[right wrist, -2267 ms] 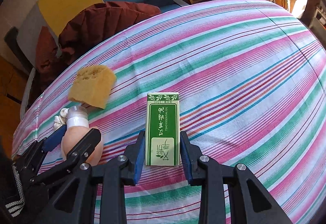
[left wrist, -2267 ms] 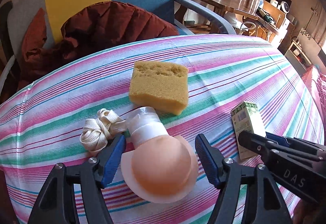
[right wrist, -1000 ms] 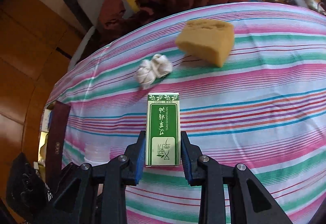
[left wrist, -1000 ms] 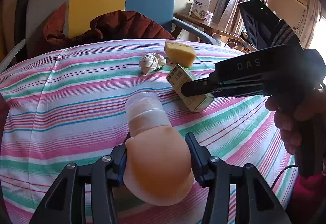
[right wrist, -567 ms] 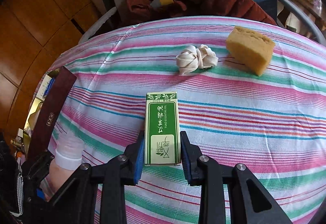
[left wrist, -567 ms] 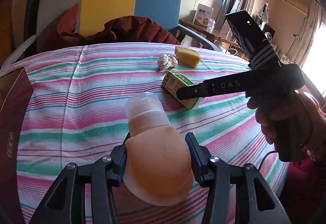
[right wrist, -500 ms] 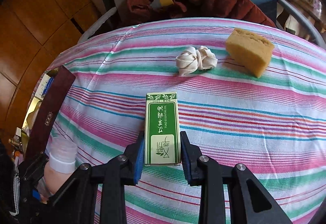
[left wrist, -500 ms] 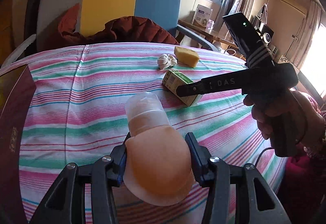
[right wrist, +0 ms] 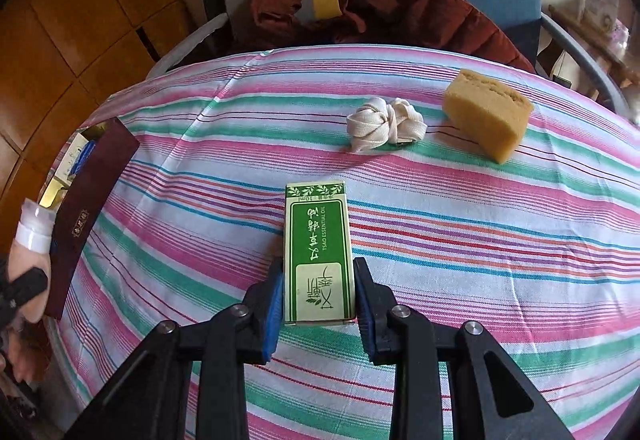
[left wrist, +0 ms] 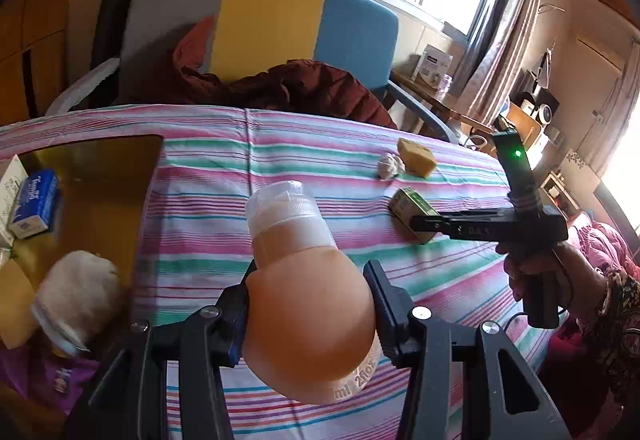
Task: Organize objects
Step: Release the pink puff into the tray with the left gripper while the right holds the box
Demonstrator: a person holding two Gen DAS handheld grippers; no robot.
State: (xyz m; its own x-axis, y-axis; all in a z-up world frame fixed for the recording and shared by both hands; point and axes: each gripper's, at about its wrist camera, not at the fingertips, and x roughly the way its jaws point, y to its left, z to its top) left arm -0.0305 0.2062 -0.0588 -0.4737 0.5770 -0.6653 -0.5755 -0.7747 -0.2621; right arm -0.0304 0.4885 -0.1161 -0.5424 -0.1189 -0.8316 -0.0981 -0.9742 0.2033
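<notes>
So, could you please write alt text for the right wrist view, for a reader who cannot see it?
The right gripper holds a green essential oil box between its fingers, above a striped tablecloth. Farther away on the cloth lie a knotted cream strap and, to its right, a yellow sponge. A dark red box sits at the table's left edge.

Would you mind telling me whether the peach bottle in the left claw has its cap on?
Capped. The peach bottle, clamped in the left claw, has a clear cap over its neck.
</notes>
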